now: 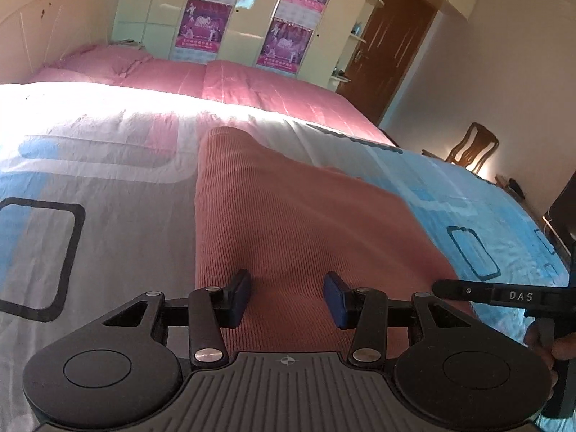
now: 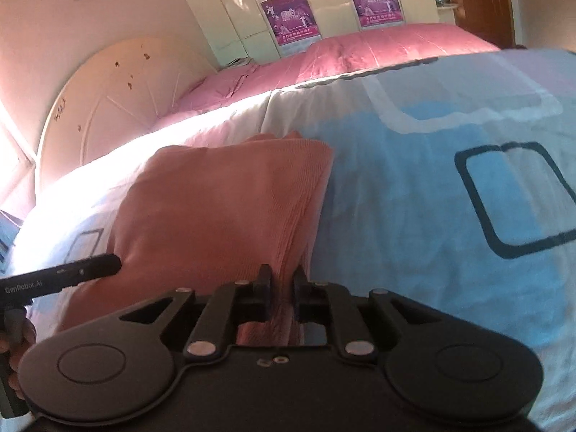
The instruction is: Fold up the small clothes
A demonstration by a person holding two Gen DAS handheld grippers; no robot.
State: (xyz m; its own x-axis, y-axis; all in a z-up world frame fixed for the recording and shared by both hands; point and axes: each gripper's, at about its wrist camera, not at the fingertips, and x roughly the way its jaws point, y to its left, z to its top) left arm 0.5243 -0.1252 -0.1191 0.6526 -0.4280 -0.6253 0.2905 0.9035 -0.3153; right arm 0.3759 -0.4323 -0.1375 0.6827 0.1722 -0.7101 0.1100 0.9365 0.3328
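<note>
Nearby, left claw (image 1: pixel 287 297) gapes over garment (image 1: pixel 288 216) on bedspread (image 1: pixel 108 180); right claw (image 2: pixel 282 288) pinches it.

I see a big bed with a blue and white cover (image 1: pixel 108 165) and a pink blanket (image 1: pixel 273 86) behind it. Purple posters (image 1: pixel 203 25) hang on the pale cupboard doors. A brown wooden door (image 1: pixel 392 54) and a wooden chair (image 1: pixel 471 145) stand at the right.

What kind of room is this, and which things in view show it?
Most likely a bedroom at home. A wide bed with a curved headboard fills the view, cream wardrobes stand behind it, and a pink ribbed garment lies on the bedspread.
</note>
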